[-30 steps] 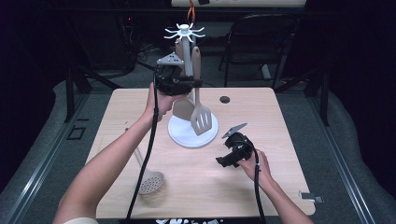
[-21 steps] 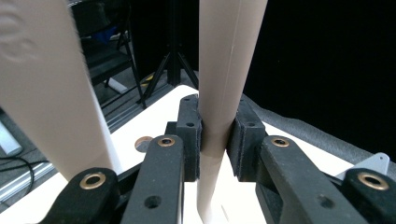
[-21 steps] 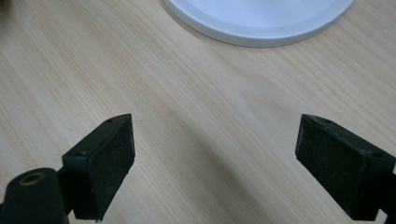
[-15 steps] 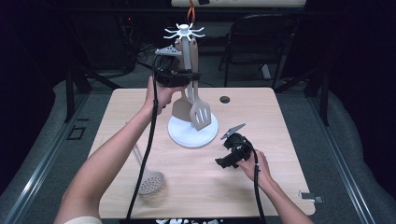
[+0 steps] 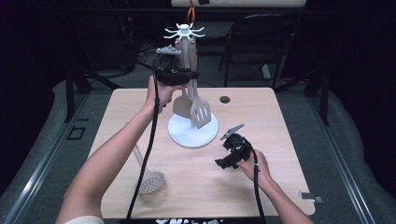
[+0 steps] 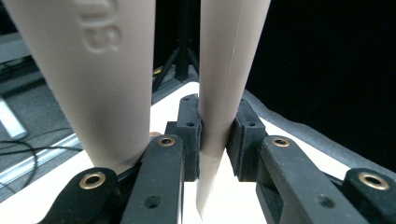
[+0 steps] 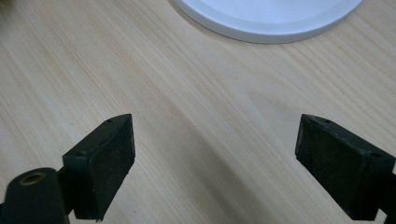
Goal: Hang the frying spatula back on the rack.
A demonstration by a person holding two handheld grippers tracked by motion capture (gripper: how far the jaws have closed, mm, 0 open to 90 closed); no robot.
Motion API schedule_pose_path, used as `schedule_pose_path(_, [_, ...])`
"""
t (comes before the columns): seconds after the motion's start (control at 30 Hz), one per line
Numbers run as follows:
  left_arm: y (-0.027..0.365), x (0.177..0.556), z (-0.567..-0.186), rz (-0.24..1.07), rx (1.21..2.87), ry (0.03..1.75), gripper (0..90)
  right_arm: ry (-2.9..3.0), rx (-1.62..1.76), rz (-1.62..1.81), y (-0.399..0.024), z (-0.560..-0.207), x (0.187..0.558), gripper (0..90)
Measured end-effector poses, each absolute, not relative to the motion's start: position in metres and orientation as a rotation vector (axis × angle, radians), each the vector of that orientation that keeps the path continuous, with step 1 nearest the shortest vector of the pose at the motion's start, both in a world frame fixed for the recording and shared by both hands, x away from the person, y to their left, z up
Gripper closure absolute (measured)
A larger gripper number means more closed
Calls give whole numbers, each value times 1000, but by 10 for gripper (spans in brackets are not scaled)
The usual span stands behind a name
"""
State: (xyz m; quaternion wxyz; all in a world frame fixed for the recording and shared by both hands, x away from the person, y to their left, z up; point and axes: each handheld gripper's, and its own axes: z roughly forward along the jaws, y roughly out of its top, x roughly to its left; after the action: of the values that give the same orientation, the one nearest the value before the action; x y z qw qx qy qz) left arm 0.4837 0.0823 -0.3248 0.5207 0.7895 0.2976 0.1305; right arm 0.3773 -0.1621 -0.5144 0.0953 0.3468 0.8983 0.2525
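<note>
A white utensil stand [image 5: 193,133] with a round base and a hook crown [image 5: 185,31] stands mid-table. Two beige utensils hang by it: a solid spatula [image 5: 181,106] and a slotted turner [image 5: 201,112]. My left gripper [image 5: 189,74] is raised beside the stand's upper part, shut on a beige utensil handle [image 6: 224,70] seen edge-on between its pads [image 6: 217,140]. A second, wider handle [image 6: 93,70] passes just left of the jaws. My right gripper [image 5: 223,151] rests on the table right of the base, open and empty [image 7: 215,158], facing the base rim [image 7: 266,18].
A potato masher [image 5: 149,179] lies on the wooden table [image 5: 280,140] near the front left, under the left forearm. A small round hole [image 5: 225,99] sits at the table's back. A small metal piece [image 5: 310,197] lies at the front right corner.
The left gripper and the hanging utensils have shifted only slightly at the stand. The right gripper has kept still.
</note>
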Motion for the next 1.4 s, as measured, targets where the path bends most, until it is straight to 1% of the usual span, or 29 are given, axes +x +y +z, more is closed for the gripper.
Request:
schedule_pose_path(0.27, [81, 475, -329, 365, 1863, 718, 757, 2687, 988, 717, -161, -515, 377, 119])
schedule_pose_path(0.5, [81, 466, -335, 355, 1881, 704, 603, 2693, 987, 739, -158, -517, 376, 120])
schedule_pose_path(0.57, [82, 463, -338, 366, 1901, 701, 571, 2704, 972, 721, -158, -517, 376, 121])
schedule_pose_path(0.63, [83, 459, -341, 382, 1913, 705, 521, 2710, 970, 713, -157, -517, 376, 122])
schedule_pose_path(0.73, [86, 450, -342, 405, 1919, 698, 475, 2711, 968, 713, -156, -518, 375, 122])
schedule_pose_path(0.8, [89, 445, -343, 445, 1931, 695, 448, 2715, 966, 717, -156, -518, 375, 123])
schedule_pose_path(0.93, [97, 437, -344, 454, 1930, 694, 439, 2727, 976, 715, -154, -519, 375, 123])
schedule_pose_path(1.03, [102, 433, -343, 460, 1916, 690, 458, 2720, 974, 720, -153, -520, 375, 124])
schedule_pose_path(1.1, [107, 430, -342, 469, 1907, 682, 496, 2729, 966, 703, -153, -519, 375, 125])
schedule_pose_path(1.2, [115, 427, -337, 494, 1875, 670, 620, 2737, 968, 686, -153, -520, 375, 125])
schedule_pose_path(1.23, [117, 427, -336, 500, 1868, 665, 698, 2739, 968, 683, -153, -520, 376, 126])
schedule_pose_path(1.33, [122, 426, -329, 537, 1855, 653, 851, 2737, 965, 679, -152, -521, 376, 127])
schedule_pose_path(1.4, [124, 427, -324, 556, 1850, 653, 898, 2736, 968, 683, -151, -522, 377, 128])
